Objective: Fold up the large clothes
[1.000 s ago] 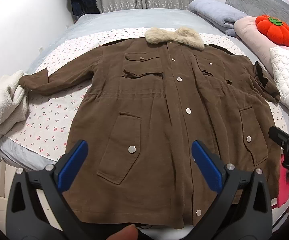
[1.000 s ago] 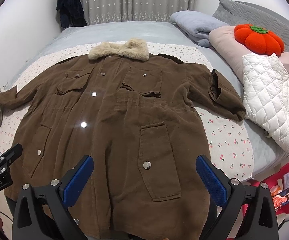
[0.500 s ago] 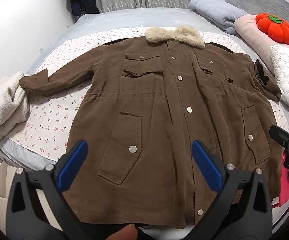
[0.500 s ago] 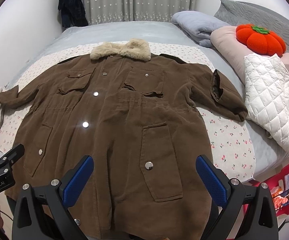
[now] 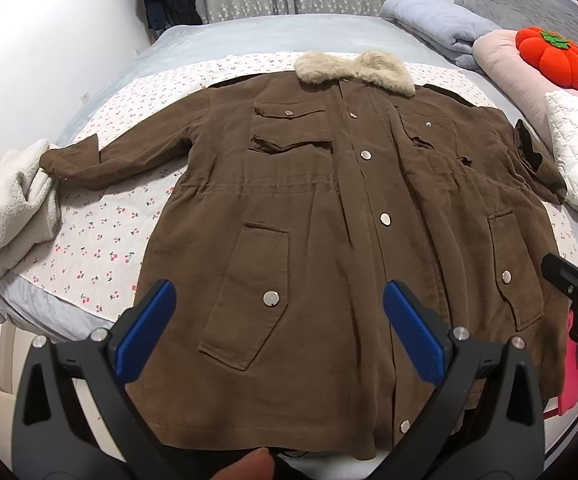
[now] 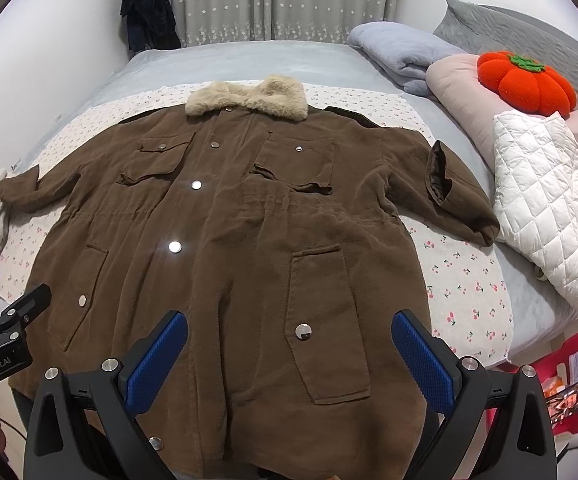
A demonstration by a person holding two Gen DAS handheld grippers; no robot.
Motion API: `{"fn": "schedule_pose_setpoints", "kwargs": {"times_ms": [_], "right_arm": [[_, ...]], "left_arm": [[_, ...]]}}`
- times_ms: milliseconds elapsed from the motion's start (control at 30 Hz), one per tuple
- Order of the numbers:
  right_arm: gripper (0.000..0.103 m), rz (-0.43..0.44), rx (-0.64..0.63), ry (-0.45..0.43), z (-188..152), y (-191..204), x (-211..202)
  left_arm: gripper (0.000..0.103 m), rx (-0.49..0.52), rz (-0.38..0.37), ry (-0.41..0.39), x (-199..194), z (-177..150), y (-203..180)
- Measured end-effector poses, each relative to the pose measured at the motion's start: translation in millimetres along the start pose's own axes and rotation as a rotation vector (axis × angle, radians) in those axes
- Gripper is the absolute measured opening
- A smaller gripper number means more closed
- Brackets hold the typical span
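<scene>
A large brown coat (image 5: 329, 208) (image 6: 233, 240) with a beige fur collar (image 5: 353, 70) (image 6: 247, 98) lies front-up and spread flat on a cherry-print sheet (image 5: 101, 240) on the bed. Its left sleeve (image 5: 117, 156) stretches out sideways; its right sleeve (image 6: 449, 188) is bent back near the pillows. My left gripper (image 5: 279, 322) hovers open above the hem over the lower left pocket. Above the lower right pocket, my right gripper (image 6: 289, 354) is open too. Neither holds anything. Each gripper shows at the edge of the other's view.
A cream fleece garment (image 5: 9, 208) lies bunched at the bed's left edge. A white quilted jacket (image 6: 549, 200), pink pillow, orange pumpkin cushion (image 6: 527, 82) and folded grey-blue blanket (image 6: 401, 54) sit at the right. A red stool (image 6: 569, 360) stands by the bed. Dark clothing (image 6: 147, 4) hangs by the curtain.
Both views have shifted slightly, the coat sliding a little lower and right in frame. The coat itself has not moved and both grippers stay open.
</scene>
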State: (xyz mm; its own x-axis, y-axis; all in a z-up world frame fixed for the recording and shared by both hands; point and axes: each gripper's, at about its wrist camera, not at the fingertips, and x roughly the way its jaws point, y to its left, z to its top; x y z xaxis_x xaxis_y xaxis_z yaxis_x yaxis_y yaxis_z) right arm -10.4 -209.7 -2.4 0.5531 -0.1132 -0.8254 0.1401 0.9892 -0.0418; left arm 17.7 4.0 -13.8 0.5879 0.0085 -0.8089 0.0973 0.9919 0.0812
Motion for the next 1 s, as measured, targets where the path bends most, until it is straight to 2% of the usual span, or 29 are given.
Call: {"fn": "schedule_pose_setpoints", "kwargs": {"times_ms": [367,567,700,800,900,1000], "right_arm": [[0.103,-0.004,-0.009,0.002,7,0,6],[0.103,-0.014,-0.012,0.000,12,-7,14],[0.103,-0.006,-0.018,-0.008,18,-15,22],[0.103,0.041,-0.057,0.033,25,-17,33],[0.103,0.102,-0.094,0.090,36,-21,46],[0.103,0.091,-0.118,0.096,56,-29,56]], "left_arm": [[0.103,0.002,0.002,-0.012,5,3,1],[0.103,0.052,0.021,-0.067,10,8,-3],[0.103,0.068,-0.028,-0.047,19,15,-1],[0.103,0.070,-0.063,-0.020,30,29,7],[0.103,0.091,-0.064,-0.016,36,46,14],[0.103,0.129,-0.055,-0.036,44,77,29]]}}
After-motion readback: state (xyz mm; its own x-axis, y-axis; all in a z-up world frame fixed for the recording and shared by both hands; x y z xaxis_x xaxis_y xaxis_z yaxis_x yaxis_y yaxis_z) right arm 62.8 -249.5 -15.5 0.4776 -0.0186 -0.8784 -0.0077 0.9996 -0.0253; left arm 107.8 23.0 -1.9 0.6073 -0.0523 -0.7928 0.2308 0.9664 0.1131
